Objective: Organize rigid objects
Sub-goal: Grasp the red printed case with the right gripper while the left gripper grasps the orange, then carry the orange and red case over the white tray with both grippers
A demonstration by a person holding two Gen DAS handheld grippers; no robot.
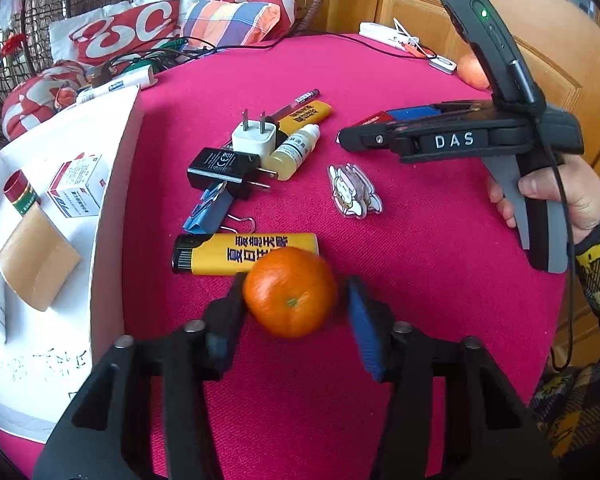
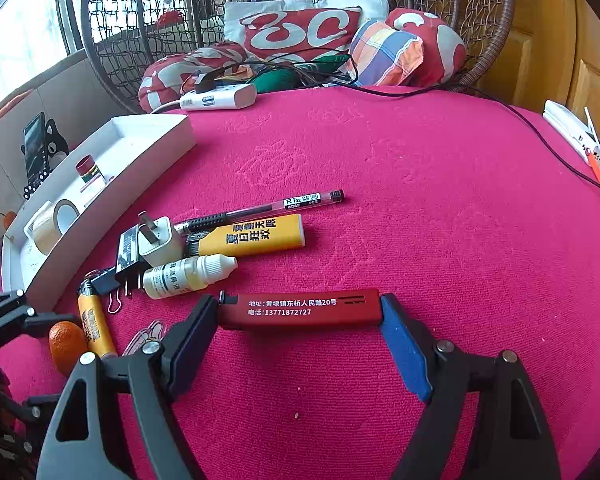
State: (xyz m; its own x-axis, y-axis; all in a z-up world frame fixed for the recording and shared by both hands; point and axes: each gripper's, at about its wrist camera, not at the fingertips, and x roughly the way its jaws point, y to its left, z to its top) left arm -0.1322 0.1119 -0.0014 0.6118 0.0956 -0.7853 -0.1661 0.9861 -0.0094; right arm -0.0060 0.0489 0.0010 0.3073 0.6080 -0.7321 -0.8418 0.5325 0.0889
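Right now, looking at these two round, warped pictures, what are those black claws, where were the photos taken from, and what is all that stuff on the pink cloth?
No robot here: a person holds a hand tool with two fingers in each hand, and each tool carries a wide-angle camera looking along its fingers.

The left tool's picture shows the left gripper closed around a small orange. It also shows the other tool held in the person's right hand.

The right tool's picture shows the right gripper squeezing a red lighter end to end.

On the pink cloth lie a pen, two yellow lighters, a white charger plug, a dropper bottle and binder clips. The white tray holds some sorted items.
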